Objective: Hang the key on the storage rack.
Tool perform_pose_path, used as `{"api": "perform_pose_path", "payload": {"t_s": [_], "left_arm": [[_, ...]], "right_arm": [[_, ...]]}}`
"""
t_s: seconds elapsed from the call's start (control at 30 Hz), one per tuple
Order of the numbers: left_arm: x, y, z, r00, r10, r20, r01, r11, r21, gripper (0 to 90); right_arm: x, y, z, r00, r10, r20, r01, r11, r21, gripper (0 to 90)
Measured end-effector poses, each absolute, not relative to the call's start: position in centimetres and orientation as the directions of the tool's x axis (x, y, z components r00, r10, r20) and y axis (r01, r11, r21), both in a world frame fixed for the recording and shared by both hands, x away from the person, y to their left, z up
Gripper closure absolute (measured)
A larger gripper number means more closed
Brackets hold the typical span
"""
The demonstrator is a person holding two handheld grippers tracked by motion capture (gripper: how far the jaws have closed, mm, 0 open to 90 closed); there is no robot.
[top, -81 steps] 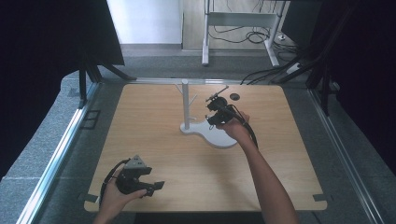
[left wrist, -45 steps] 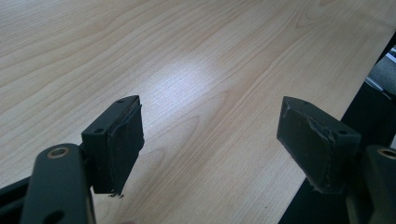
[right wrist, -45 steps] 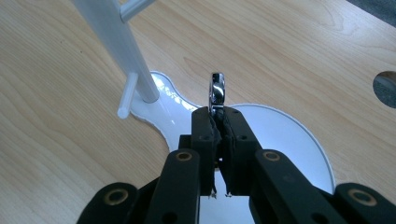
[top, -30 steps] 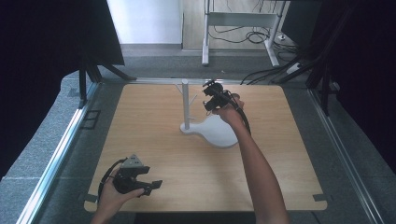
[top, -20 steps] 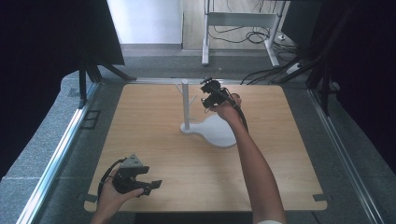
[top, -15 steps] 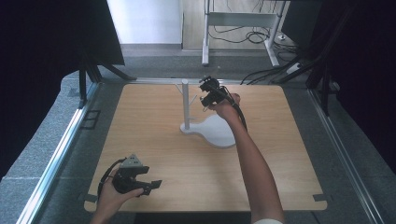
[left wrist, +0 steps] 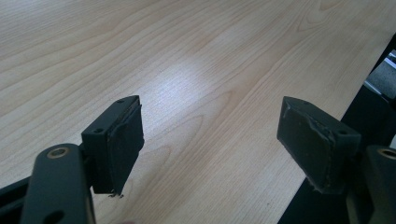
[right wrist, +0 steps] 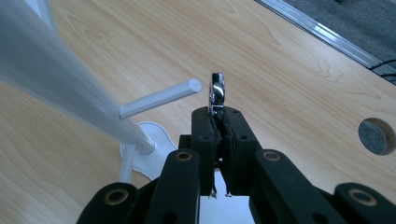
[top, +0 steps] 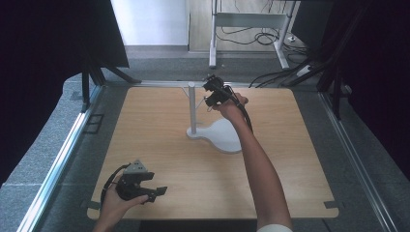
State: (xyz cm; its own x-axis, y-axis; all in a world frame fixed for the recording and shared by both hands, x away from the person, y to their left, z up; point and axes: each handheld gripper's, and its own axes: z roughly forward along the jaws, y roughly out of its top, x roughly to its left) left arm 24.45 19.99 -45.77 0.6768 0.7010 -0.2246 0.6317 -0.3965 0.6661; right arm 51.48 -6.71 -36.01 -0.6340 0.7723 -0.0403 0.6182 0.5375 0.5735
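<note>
Chrome ring, clamped edge-on in the right claw, had been raised from low over the white stand's base to just beside the tip of its side peg. It was probably meant to hang there, though not yet threaded on. Left claw rested wide apart and empty near the wooden counter's front edge.

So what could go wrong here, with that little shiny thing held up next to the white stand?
The right gripper pinches the shiny metal piece by its lower end alone, so a knock might twist it loose. The white peg lies close beside it; a slightly off approach could bump the peg's tip. The stand is a thin post on a flat base, so a hard push might shift it on the table.
</note>
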Motion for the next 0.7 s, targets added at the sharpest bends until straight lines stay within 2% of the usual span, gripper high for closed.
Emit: {"api": "perform_pose_path", "payload": {"t_s": [0.7], "left_arm": [[24.48, 19.72, -45.90, 0.681, 0.697, -0.224, 0.631, -0.404, 0.662, 23.2]], "right_arm": [[50.72, -5.69, -36.20, -0.653, 0.756, -0.042, 0.596, 0.547, 0.587, 84.1]]}}
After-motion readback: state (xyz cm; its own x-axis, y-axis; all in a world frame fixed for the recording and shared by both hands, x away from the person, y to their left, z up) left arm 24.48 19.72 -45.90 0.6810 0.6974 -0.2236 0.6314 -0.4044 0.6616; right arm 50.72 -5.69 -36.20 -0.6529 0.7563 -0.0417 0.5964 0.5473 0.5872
